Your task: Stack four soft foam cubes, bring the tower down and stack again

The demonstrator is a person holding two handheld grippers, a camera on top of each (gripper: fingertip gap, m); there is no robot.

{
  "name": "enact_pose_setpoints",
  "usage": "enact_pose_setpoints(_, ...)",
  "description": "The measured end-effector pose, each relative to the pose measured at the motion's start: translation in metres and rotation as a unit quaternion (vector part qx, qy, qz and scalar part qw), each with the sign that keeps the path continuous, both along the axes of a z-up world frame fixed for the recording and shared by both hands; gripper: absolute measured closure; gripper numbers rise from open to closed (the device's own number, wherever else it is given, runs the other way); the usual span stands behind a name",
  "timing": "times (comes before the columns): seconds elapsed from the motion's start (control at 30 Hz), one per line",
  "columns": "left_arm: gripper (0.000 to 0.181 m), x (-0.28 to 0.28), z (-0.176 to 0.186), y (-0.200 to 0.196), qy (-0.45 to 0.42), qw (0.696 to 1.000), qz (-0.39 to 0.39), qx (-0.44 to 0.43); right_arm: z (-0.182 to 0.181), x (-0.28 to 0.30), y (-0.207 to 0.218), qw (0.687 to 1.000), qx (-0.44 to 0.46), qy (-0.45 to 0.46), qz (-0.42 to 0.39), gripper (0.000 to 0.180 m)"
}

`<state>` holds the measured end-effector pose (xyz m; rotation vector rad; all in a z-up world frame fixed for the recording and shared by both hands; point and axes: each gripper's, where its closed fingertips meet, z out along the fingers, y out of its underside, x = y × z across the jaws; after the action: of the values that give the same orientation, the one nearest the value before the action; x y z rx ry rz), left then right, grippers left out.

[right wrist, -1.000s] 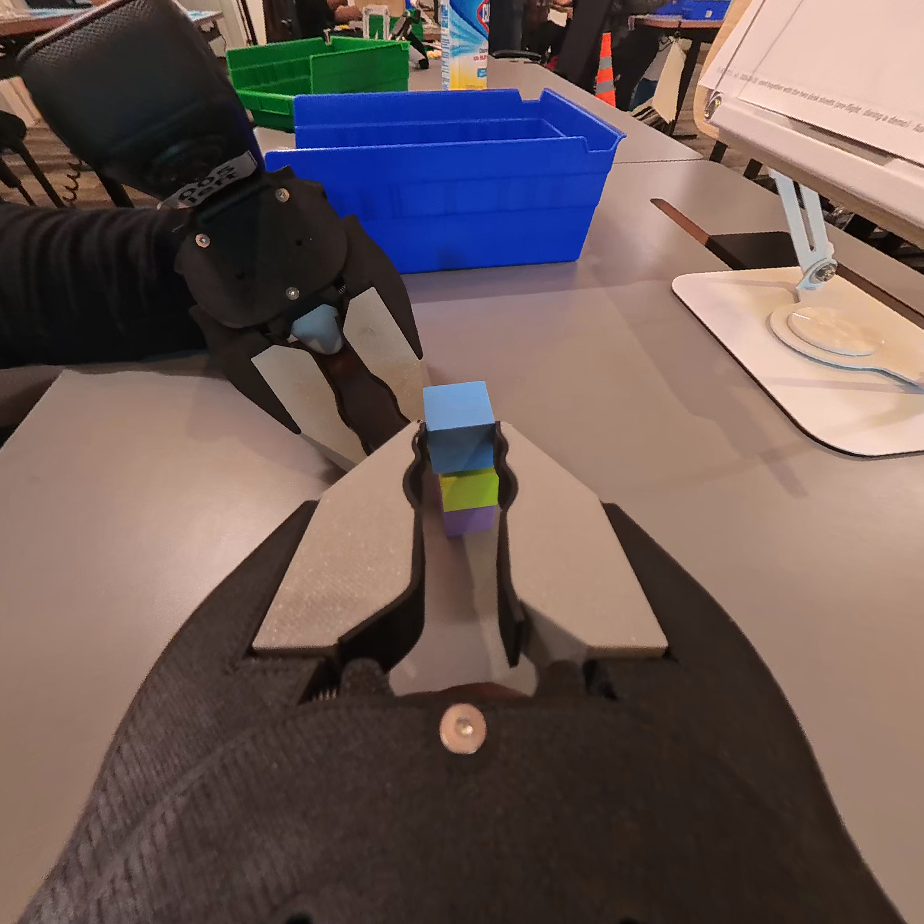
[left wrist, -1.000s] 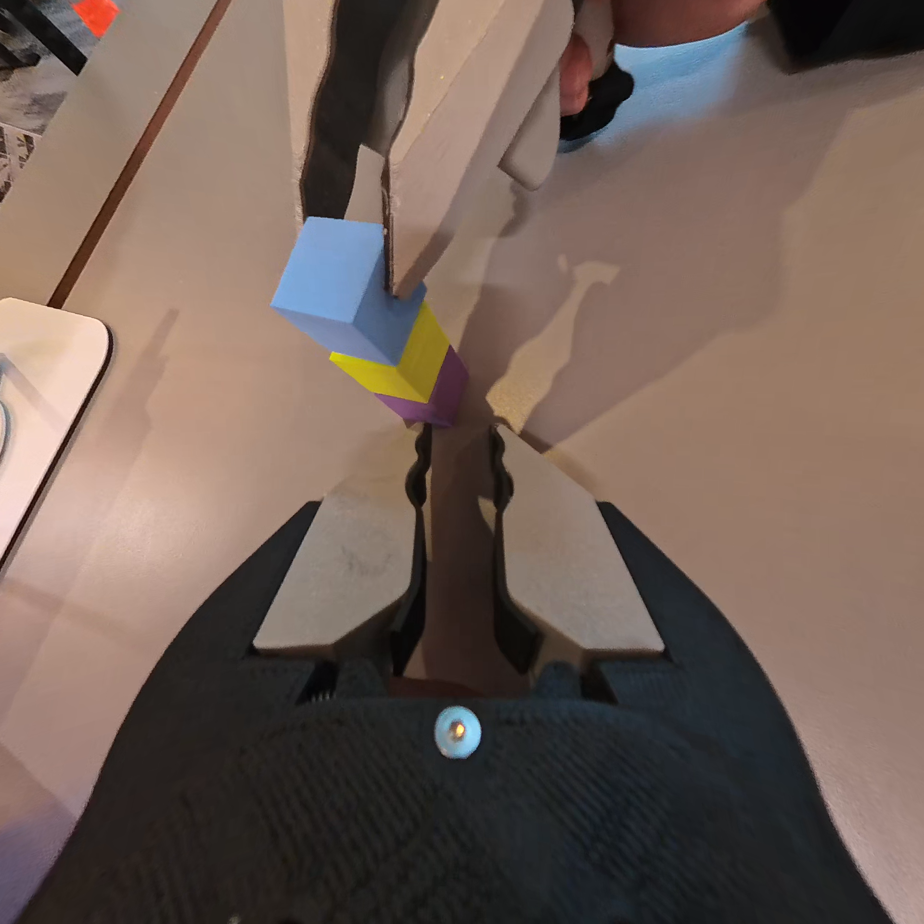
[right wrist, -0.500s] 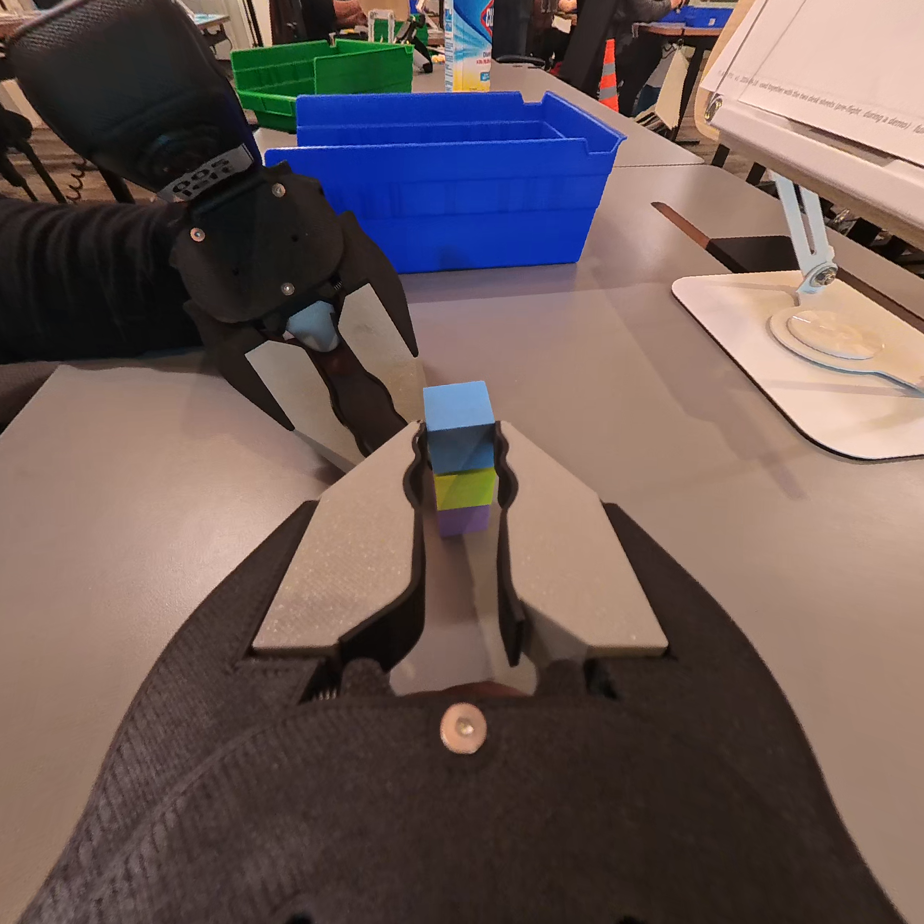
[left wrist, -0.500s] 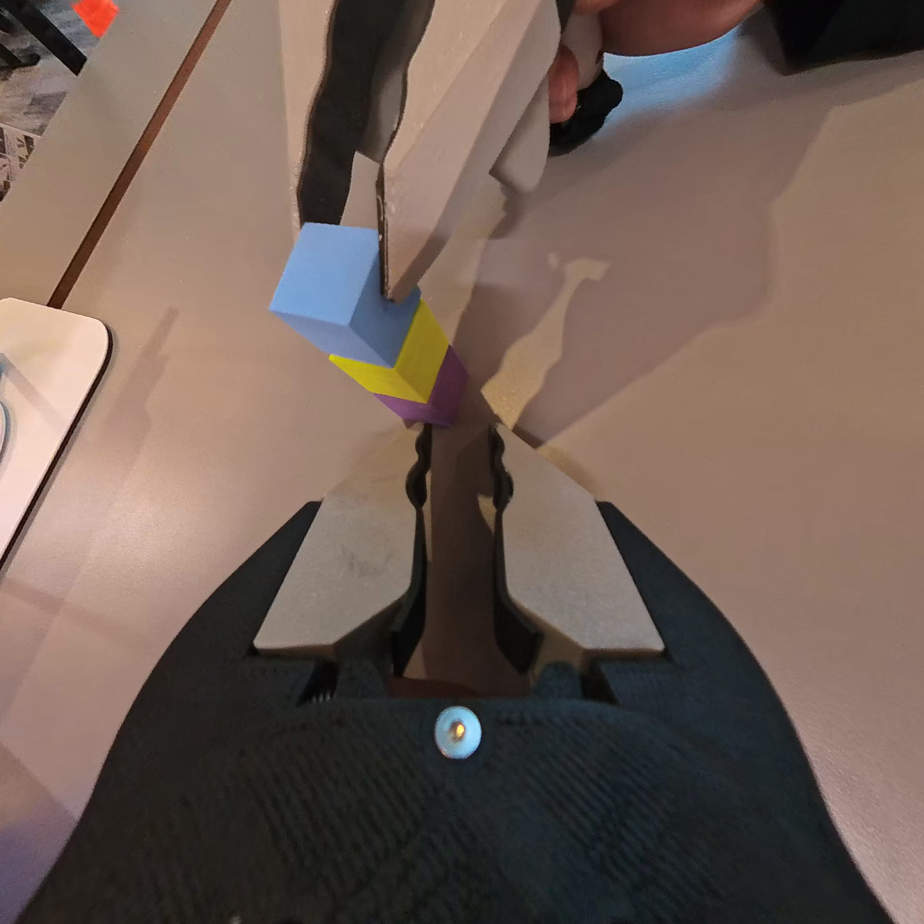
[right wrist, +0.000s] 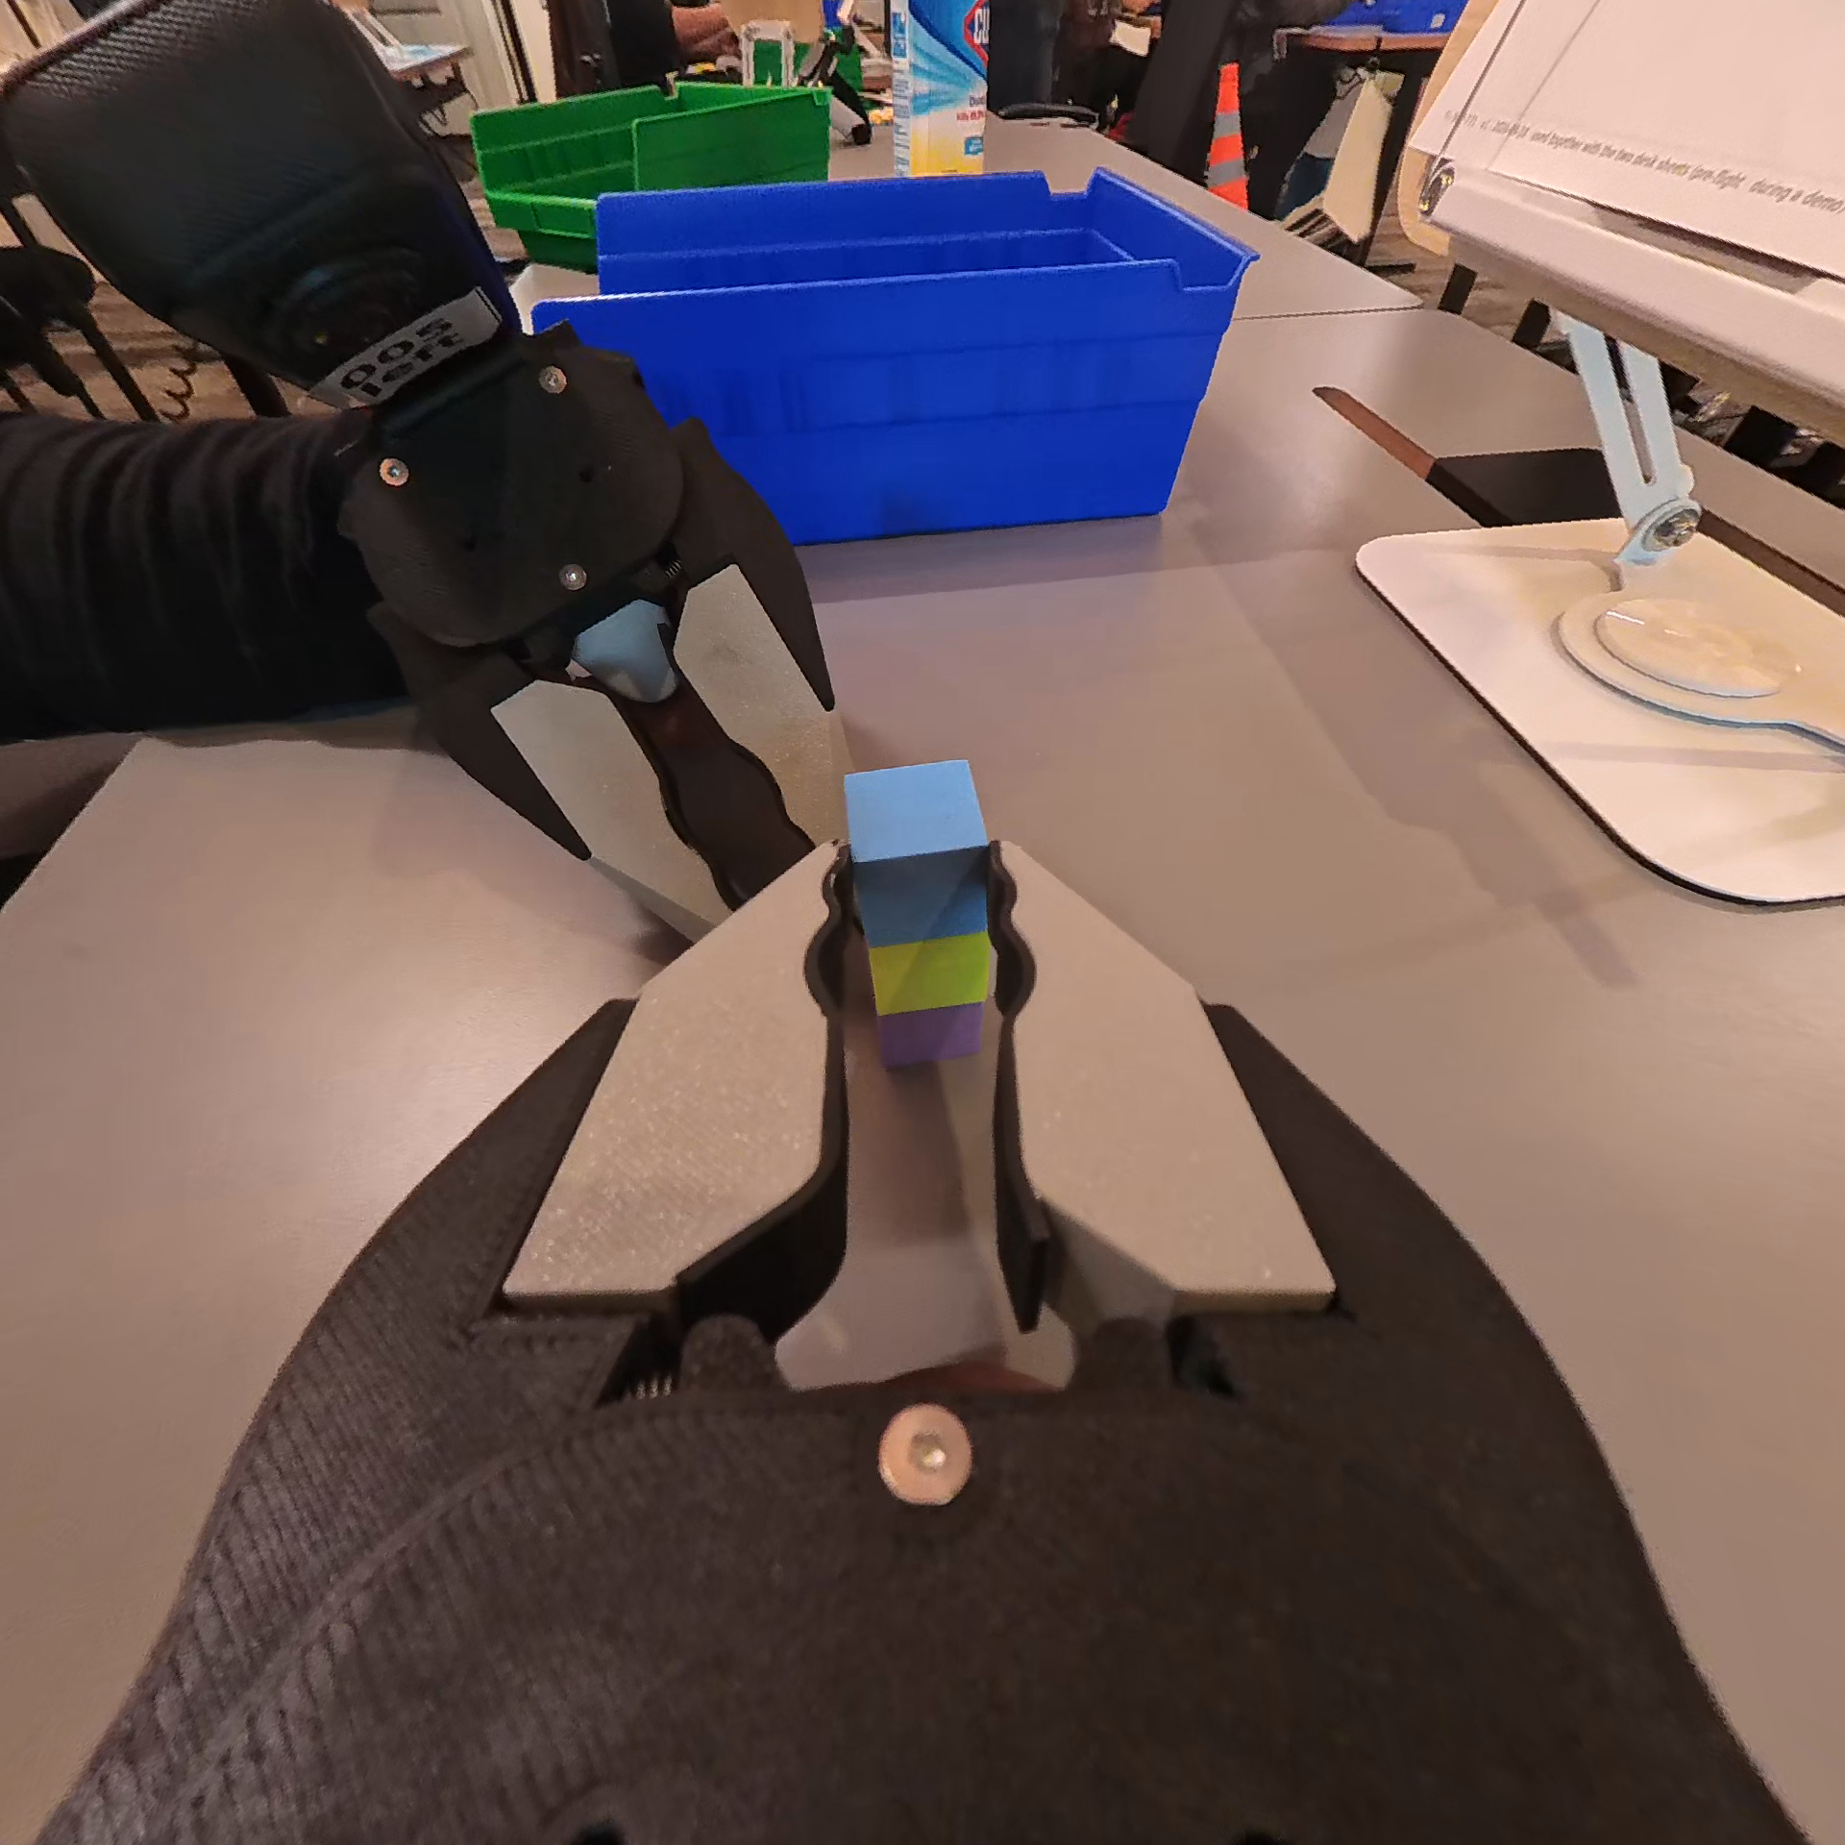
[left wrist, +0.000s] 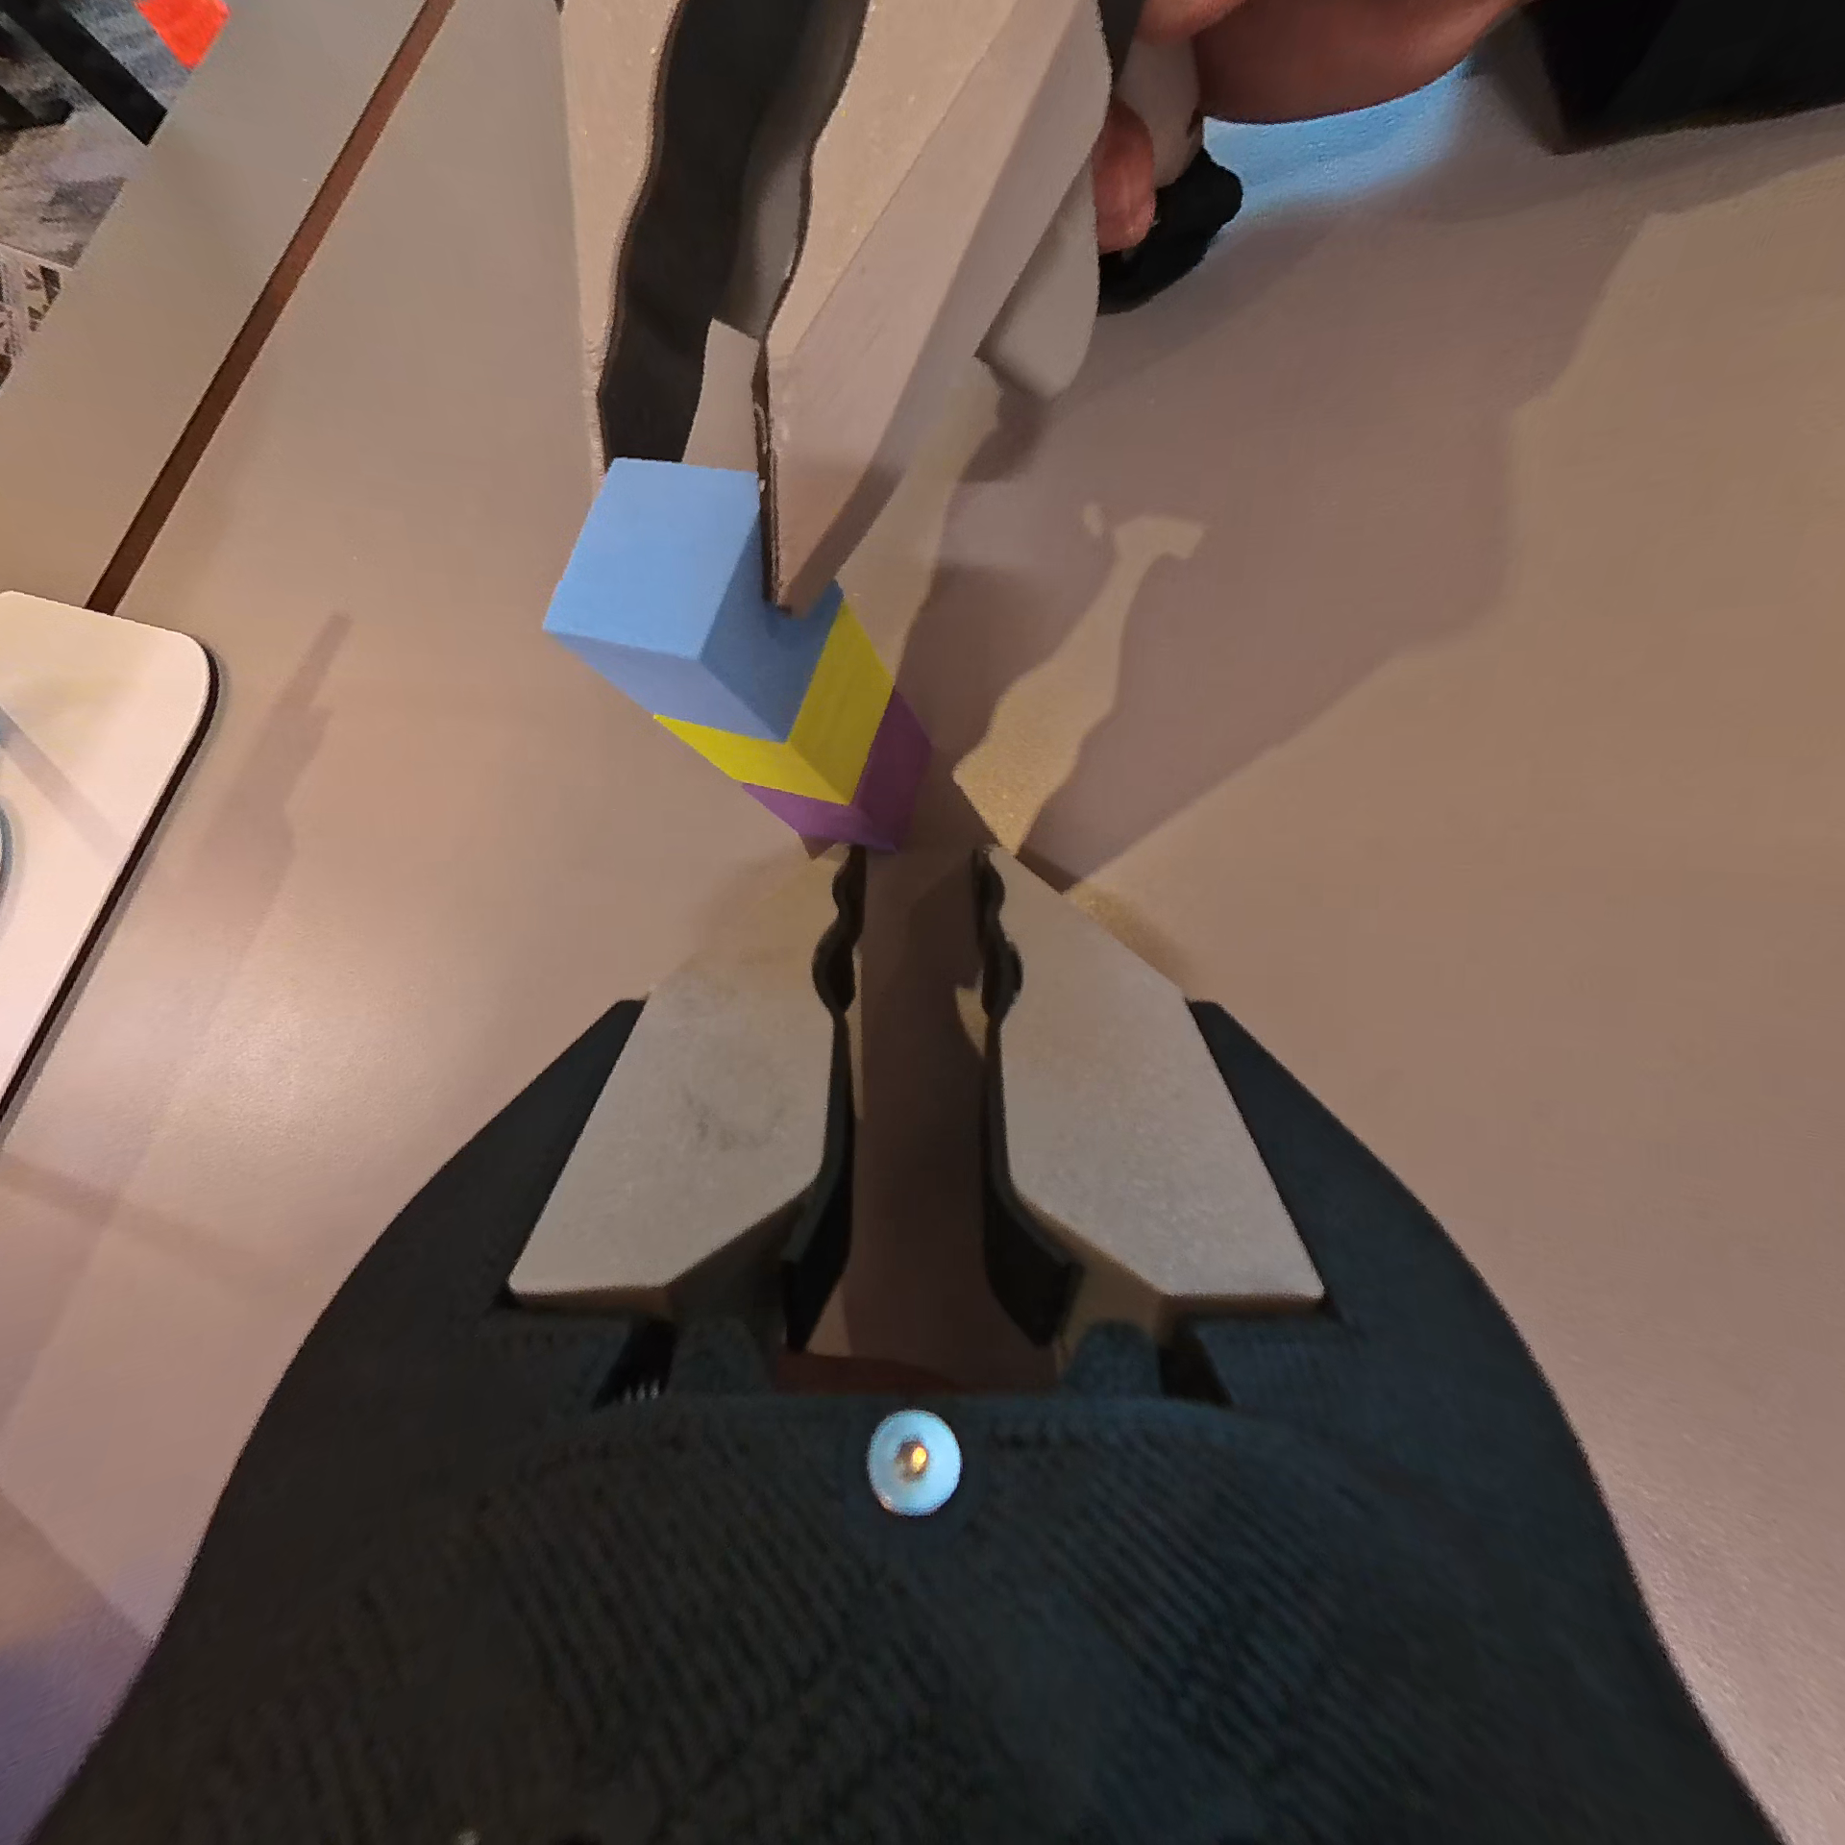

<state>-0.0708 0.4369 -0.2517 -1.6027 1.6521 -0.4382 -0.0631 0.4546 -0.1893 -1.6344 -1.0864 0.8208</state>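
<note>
A tower of three foam cubes stands on the grey table (right wrist: 1298,799): a blue cube (right wrist: 914,819) on top, a yellow cube (right wrist: 928,973) in the middle, a purple cube (right wrist: 928,1033) at the bottom. My right gripper (right wrist: 919,859) has its fingertips on both sides of the blue cube, shut on it. In the left wrist view the blue cube (left wrist: 649,589), yellow cube (left wrist: 844,699) and purple cube (left wrist: 884,779) show with the right gripper (left wrist: 744,519) above them. My left gripper (left wrist: 917,859) is open and empty, tips just short of the purple cube; it also shows in the right wrist view (right wrist: 729,869). No fourth cube is in view.
A blue bin (right wrist: 899,379) stands behind the tower, a green bin (right wrist: 649,140) and a spray bottle (right wrist: 938,80) farther back. A white stand base (right wrist: 1597,679) holding a tilted board sits at the right; its corner shows in the left wrist view (left wrist: 90,759). The tips of one gripper are about 7 centimetres away from the tips of the other.
Almost nothing has changed. The left gripper has drifted slightly up and back. The right gripper stays on the blue cube and the tower has not moved.
</note>
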Motion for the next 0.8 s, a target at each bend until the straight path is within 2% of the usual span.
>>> enact_pose_setpoints(0.2,0.159,-0.001,0.000,0.001,-0.001,1.000,0.003,-0.001,0.005,0.002,0.002,1.000,-0.011,0.021,-0.005,0.137)
enact_pose_setpoints(0.57,0.141,-0.007,0.004,0.009,-0.009,1.000,0.026,-0.007,0.022,0.012,0.006,0.997,-0.004,0.066,-0.031,0.123)
enact_pose_setpoints(0.8,0.132,-0.013,0.024,0.021,-0.052,0.996,0.068,-0.011,0.036,0.026,0.010,0.993,0.010,0.102,-0.060,0.116)
